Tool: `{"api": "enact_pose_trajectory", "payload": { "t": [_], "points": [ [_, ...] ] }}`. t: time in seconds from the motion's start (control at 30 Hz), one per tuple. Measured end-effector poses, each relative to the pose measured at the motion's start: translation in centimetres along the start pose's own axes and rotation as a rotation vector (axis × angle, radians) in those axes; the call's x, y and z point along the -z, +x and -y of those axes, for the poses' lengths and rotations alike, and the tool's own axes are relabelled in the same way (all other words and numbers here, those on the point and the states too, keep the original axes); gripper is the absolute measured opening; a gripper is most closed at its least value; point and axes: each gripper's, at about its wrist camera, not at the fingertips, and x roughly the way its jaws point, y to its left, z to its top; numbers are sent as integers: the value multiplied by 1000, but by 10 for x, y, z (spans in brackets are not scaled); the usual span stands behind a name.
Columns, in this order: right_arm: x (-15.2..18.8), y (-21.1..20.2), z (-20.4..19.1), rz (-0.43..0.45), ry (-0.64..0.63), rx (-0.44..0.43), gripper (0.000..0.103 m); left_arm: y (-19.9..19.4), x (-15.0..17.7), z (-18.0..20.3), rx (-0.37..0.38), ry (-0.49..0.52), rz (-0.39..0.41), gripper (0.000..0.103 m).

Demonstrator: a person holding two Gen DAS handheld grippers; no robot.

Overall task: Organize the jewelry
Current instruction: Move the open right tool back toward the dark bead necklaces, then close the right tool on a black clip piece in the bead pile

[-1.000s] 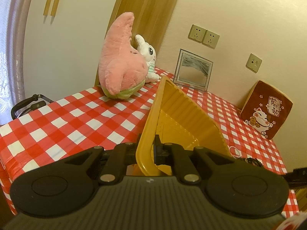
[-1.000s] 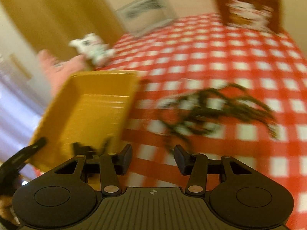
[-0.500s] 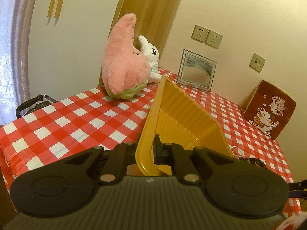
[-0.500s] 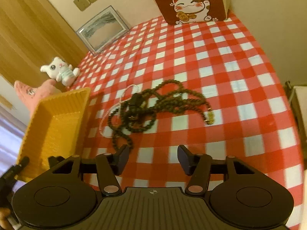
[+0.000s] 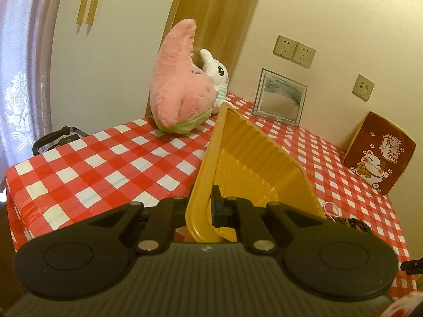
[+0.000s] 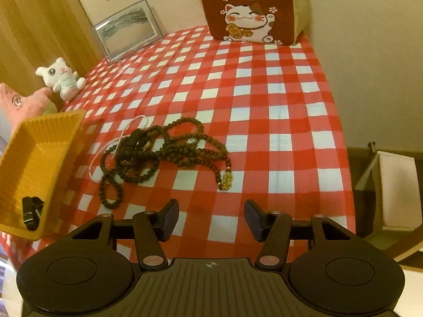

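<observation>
My left claw is clamped on the wall of the ribbed yellow plastic tray, tilting it. My right claw hangs open, empty, above the red-checked bench; the tangled dark bead necklaces lie just ahead, slightly left.

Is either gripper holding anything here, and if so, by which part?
The left gripper is clamped on the near rim of the yellow tray, tilting it. The right gripper holds nothing.
</observation>
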Motion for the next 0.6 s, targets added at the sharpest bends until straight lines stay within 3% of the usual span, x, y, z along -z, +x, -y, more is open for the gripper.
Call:
{"api": "enact_pose_trajectory", "payload": {
  "t": [0.3,0.37,0.47,0.6],
  "points": [
    [-13,33,3,0,-105,44,54,1,-1,1,2,6,0,7],
    [-18,39,6,0,-104,47,41,1,-1,1,1,3,0,7],
    [-27,46,9,-5,-102,60,32,1,-2,2,4,6,0,7],
    [-33,55,9,-4,-119,75,28,2,-4,3,6,10,-1,7]
  ]
}}
